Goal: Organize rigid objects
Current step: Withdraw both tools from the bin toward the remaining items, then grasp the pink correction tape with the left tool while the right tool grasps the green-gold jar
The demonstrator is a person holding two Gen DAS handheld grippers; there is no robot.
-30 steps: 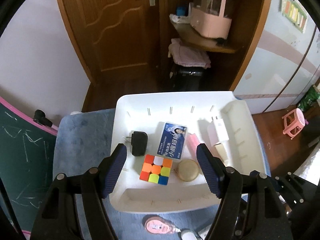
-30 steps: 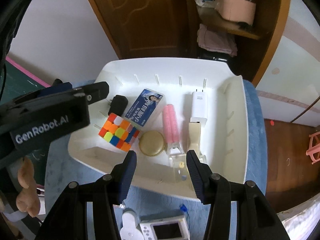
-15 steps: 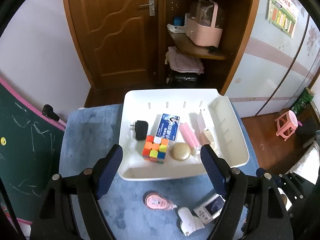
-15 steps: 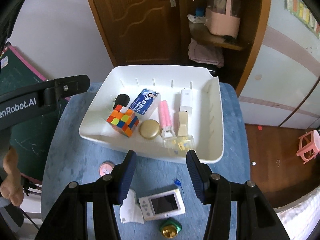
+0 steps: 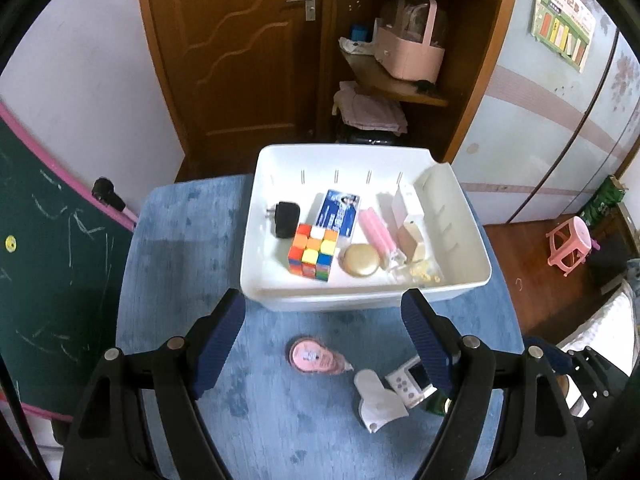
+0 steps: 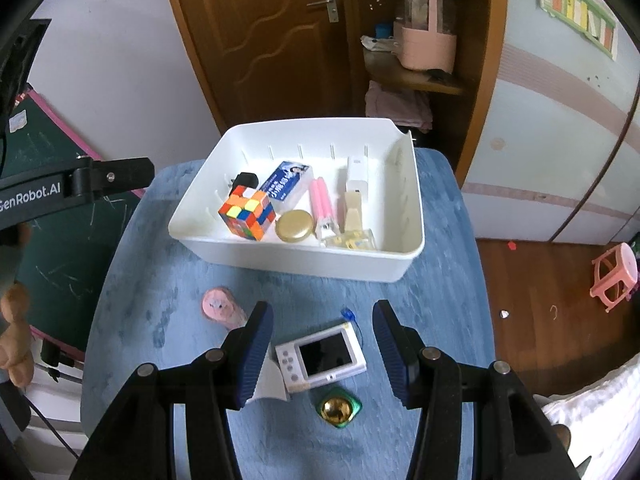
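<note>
Both grippers have pulled back from the white plastic bin (image 5: 362, 300): one second ago their fingers framed its contents; now the bin sits farther off and more of the blue plush-covered table (image 5: 184, 248) shows in front. Bin contents unchanged in arrangement.

Left gripper (image 5: 326, 344): ribbed dark-blue pads set wide, nothing between them, slightly wider than a second ago. Below it on the cloth lies a pink teardrop-shaped correction-tape dispenser (image 5: 314, 358).

Right gripper (image 6: 324, 354): jaws partly apart, same gap as before, gripping nothing. Between its fingers, lower down on the cloth, lies a small white digital camera (image 6: 320, 356), flat, rectangular, dark glossy screen up, with a thin blue strap. A white paper-like piece (image 6: 270, 384) lies touching its left end. Just in front of the camera sits a green square-based object with a shiny gold dome (image 6: 338, 410).

Inside the bin, from the left wrist view: black plug adapter (image 5: 286, 218); multicoloured puzzle cube (image 5: 312, 254), glossy, tilted; blue-and-white cardboard box (image 5: 338, 212); round gold metal lid (image 5: 362, 260); ridged pink tube (image 5: 378, 230); white charger block (image 5: 408, 202); beige angular piece (image 5: 412, 240); clear packet holding pale yellow bits (image 5: 422, 274) against the near wall.
</note>
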